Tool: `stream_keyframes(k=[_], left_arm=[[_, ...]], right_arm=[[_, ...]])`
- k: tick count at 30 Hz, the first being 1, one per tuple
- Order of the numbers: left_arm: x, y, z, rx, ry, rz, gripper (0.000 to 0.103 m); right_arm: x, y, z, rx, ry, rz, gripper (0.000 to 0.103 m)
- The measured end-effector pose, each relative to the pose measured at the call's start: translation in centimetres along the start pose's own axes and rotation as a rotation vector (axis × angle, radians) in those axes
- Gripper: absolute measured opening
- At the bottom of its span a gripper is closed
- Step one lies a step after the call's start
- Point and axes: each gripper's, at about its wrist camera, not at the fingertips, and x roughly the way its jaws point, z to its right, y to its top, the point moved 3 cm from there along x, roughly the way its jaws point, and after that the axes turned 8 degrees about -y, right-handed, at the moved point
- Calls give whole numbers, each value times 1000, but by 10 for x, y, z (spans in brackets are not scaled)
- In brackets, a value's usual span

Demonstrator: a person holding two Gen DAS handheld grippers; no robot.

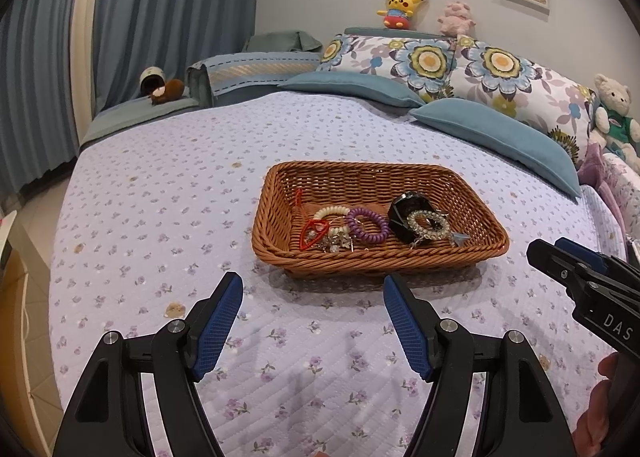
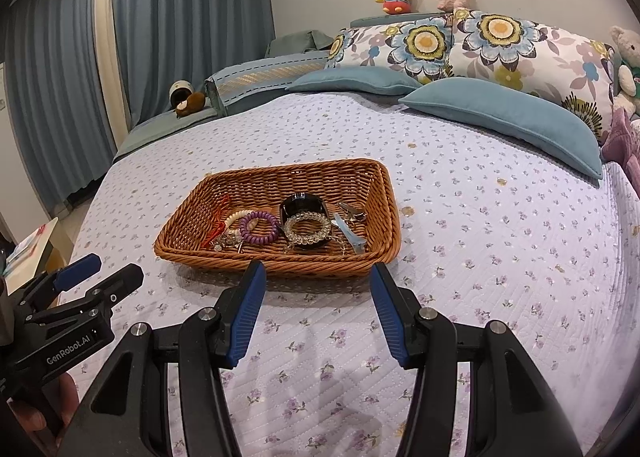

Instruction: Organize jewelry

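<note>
A brown wicker basket sits on the bed. In it lie a purple coil hair tie, a cream coil tie, a red clip, a clear bead bracelet on a black bangle, small charms and a silver-blue hair clip. My left gripper is open and empty, just short of the basket's near rim. My right gripper is open and empty at the near rim; it also shows at the right of the left wrist view.
The bed has a lilac floral quilt. Teal cushions and floral pillows lie behind the basket. Plush toys sit on the headboard, a teddy bear at right. Blue curtains hang at left.
</note>
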Motion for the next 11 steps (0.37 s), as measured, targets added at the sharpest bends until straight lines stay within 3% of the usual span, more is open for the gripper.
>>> stream_keyframes(k=[11], left_arm=[[-6, 2, 5, 38, 43, 32, 75]], right_arm=[[0, 0, 0, -1, -1, -1, 57]])
